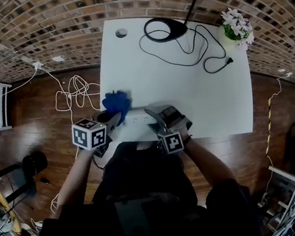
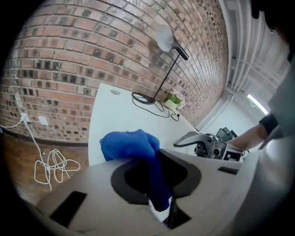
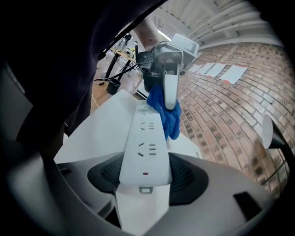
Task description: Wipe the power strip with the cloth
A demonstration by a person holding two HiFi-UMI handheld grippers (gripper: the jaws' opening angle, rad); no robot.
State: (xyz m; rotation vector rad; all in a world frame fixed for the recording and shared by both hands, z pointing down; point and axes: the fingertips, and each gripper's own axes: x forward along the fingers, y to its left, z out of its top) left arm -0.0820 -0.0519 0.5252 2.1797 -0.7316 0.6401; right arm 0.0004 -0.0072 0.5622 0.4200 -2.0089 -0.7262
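Observation:
A white power strip (image 3: 144, 147) with several sockets lies lengthways between the jaws of my right gripper (image 3: 144, 186), which is shut on its near end and holds it over the white table (image 1: 198, 98). My left gripper (image 2: 159, 184) is shut on a blue cloth (image 2: 133, 147) that bunches out ahead of the jaws. Seen from the right gripper, the cloth (image 3: 167, 113) presses against the strip's far end, under the left gripper's fingers (image 3: 169, 87). From the head camera, the strip (image 1: 137, 120) spans between the left gripper (image 1: 116, 113) and the right gripper (image 1: 152, 114) at the table's near edge, with the cloth (image 1: 116, 100) at its left end.
A black lamp base (image 1: 166, 29) with a looping black cord (image 1: 204, 54) sits at the table's far side, next to a small flower pot (image 1: 236, 26). A cable hole (image 1: 121, 33) is at the far left corner. White cable (image 1: 75, 91) coils on the wooden floor, left.

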